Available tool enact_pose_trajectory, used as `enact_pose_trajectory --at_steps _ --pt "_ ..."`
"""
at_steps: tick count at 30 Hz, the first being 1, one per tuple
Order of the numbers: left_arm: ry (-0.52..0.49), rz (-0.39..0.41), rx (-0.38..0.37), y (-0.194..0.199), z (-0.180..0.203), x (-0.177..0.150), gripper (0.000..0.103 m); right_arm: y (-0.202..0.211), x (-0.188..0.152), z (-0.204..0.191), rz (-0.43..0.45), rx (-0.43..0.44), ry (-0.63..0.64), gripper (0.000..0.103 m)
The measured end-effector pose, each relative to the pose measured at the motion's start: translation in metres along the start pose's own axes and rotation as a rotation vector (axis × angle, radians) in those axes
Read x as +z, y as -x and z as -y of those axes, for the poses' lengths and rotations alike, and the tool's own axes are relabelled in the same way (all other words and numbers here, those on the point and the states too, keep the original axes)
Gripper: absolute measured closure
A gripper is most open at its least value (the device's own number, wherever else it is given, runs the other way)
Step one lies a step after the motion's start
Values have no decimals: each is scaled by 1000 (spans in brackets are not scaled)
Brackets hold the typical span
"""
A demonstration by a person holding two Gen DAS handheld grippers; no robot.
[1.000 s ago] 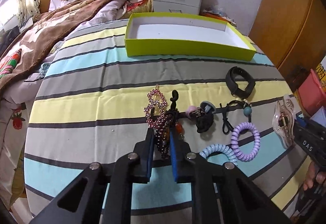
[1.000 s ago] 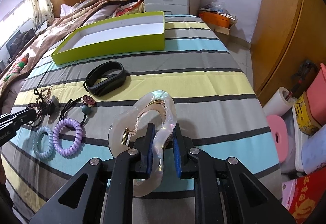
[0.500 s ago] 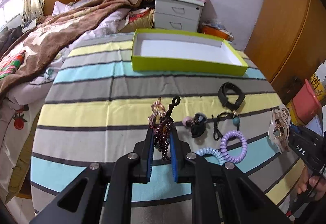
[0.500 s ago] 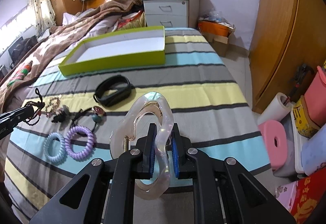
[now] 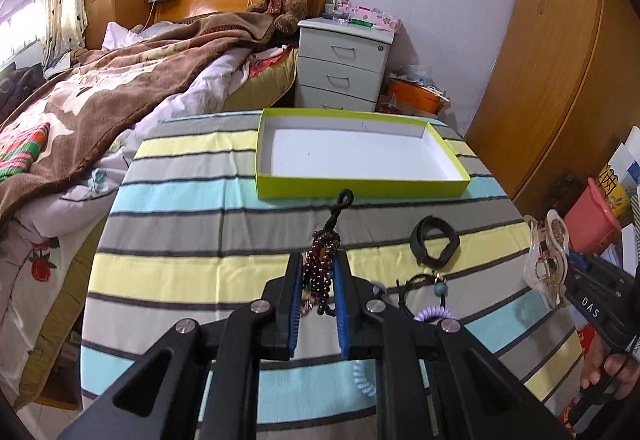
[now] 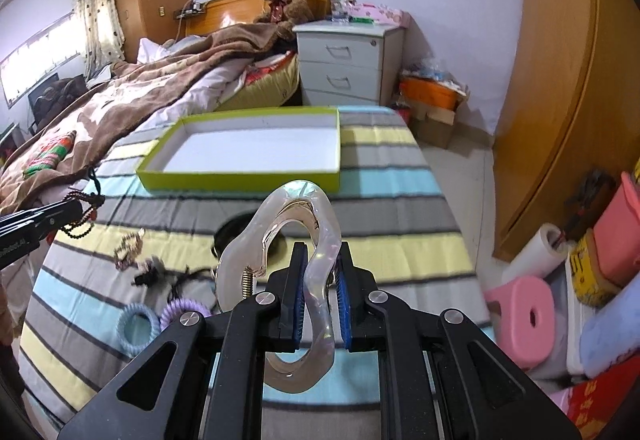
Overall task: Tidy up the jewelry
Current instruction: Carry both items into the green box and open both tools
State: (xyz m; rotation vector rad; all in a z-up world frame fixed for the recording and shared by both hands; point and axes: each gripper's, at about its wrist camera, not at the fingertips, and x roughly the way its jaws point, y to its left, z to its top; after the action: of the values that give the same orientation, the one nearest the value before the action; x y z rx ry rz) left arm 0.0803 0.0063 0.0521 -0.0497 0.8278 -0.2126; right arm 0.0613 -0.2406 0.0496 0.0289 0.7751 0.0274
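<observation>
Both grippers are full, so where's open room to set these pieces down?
The green tray shows a bare white floor. The striped cloth left of the bead bracelet is free. It is crowded around the black band, purple coil tie and blue coil tie.

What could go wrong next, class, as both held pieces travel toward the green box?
1. The bead bracelet dangles loosely from the left gripper; it might slip or snag the green box rim.
2. The right gripper pinches only one arm of the clear hair claw, which may twist free.
</observation>
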Motion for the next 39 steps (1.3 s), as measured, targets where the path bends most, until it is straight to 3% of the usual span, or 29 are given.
enact_pose_trajectory --at_steps 9,19,39 --pt "-3 19 -17 -15 -7 34 88 -25 41 -9 -3 15 44 89" --pt "39 0 -49 -57 -18 71 88 -83 84 -8 -64 18 52 89" --pt "68 -95 -47 -154 -34 115 87 -186 124 -12 -196 -3 133 89"
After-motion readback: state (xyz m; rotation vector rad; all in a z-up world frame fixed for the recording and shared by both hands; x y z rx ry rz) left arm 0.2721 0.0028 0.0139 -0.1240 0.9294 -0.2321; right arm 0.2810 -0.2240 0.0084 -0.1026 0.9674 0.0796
